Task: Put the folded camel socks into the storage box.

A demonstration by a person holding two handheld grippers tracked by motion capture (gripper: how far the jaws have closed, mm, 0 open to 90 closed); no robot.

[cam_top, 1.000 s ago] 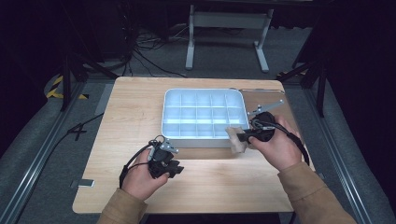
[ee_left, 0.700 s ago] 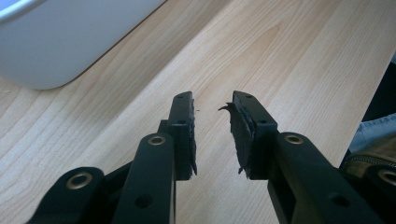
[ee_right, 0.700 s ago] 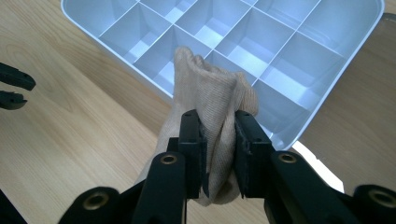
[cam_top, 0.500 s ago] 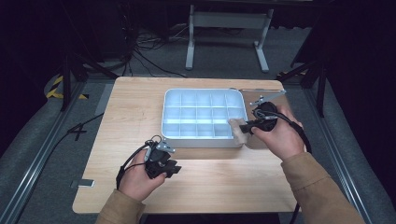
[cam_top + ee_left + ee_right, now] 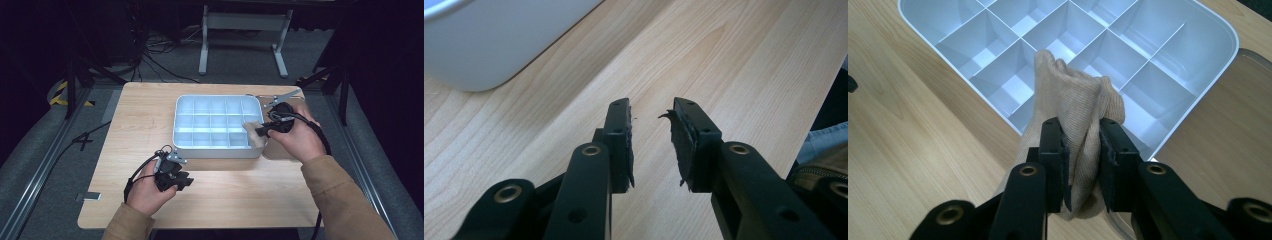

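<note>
Beige cloth (image 5: 1079,130), bunched and clenched between the jaws of your right claw (image 5: 1082,150), hangs over the white divided tray's (image 5: 183,125) corner at about 4 o'clock. Your left claw (image 5: 651,142) rests released and empty, low over the wooden surface (image 5: 145,115) near the tray's 7 o'clock side.

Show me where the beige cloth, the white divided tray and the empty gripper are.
beige cloth (image 5: 1079,107): right gripper view, bunched fabric above the jaws.
white divided tray (image 5: 216,151): high view, near outer wall.
left gripper (image 5: 651,117): left gripper view, gap between its open jaws.
</note>
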